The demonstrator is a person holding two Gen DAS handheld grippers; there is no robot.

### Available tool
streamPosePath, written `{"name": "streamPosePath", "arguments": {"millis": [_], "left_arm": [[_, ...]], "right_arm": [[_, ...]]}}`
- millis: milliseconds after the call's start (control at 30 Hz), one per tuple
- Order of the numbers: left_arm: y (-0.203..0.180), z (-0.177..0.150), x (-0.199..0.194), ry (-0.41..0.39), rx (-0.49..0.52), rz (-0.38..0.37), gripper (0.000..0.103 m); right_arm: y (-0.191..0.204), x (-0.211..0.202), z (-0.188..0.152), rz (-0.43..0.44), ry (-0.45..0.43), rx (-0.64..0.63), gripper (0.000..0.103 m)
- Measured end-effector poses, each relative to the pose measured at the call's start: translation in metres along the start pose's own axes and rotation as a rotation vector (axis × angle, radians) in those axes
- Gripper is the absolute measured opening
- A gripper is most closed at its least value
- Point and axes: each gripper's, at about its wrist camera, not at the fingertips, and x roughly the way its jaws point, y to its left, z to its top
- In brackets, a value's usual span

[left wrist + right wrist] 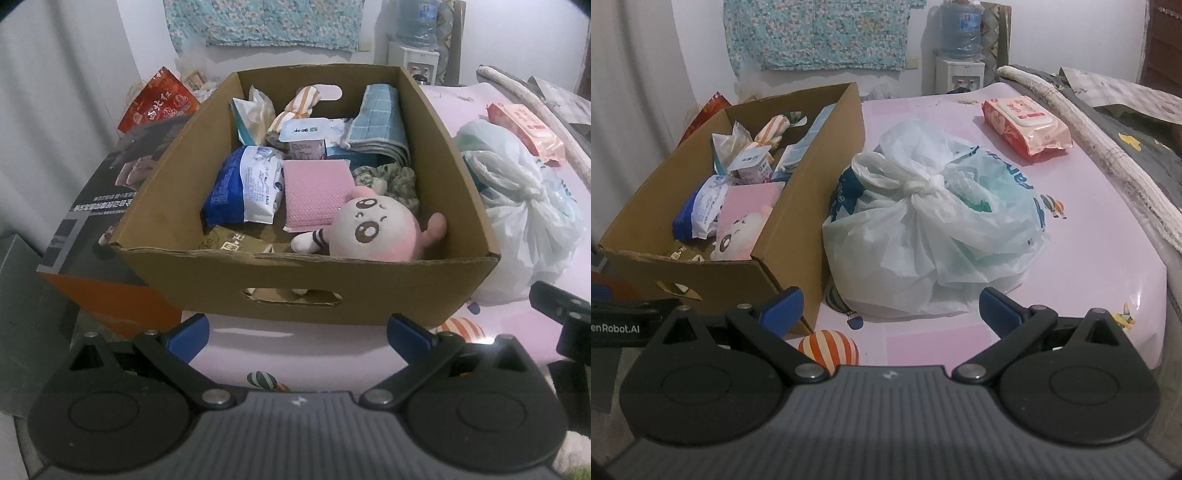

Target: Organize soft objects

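Left wrist view: left gripper (298, 334) low at 6 o'clock, fingers spread wide, nothing between them. Just beyond, cardboard box (306, 284); plush toy (373, 230) at its near wall, pink sponge (316, 195) behind, blue towel (380, 118) at 1 o'clock. Right wrist view: right gripper (891, 308) likewise agape and empty. Tied plastic bag (931, 221) dead ahead, touching the box's side. Wet-wipes pack (1027, 125) farther off at 1 o'clock.

I see home bedroom: pink balloon-print bed sheet (1071, 266), rolled grey patterned quilt (1126, 147), floral teal cloth on wall (820, 33), white water dispenser with blue bottle (960, 48).
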Motion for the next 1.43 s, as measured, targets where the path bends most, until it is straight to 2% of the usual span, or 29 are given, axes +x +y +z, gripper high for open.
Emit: {"name": "streamPosePath", "arguments": {"millis": [1433], "left_arm": [[-0.0044,0.0014,-0.0004,-0.002,0.0,0.001,0.103]], "right_arm": [[-0.0004,0.0044,-0.0006,-0.001,0.006,-0.006,0.102]]}}
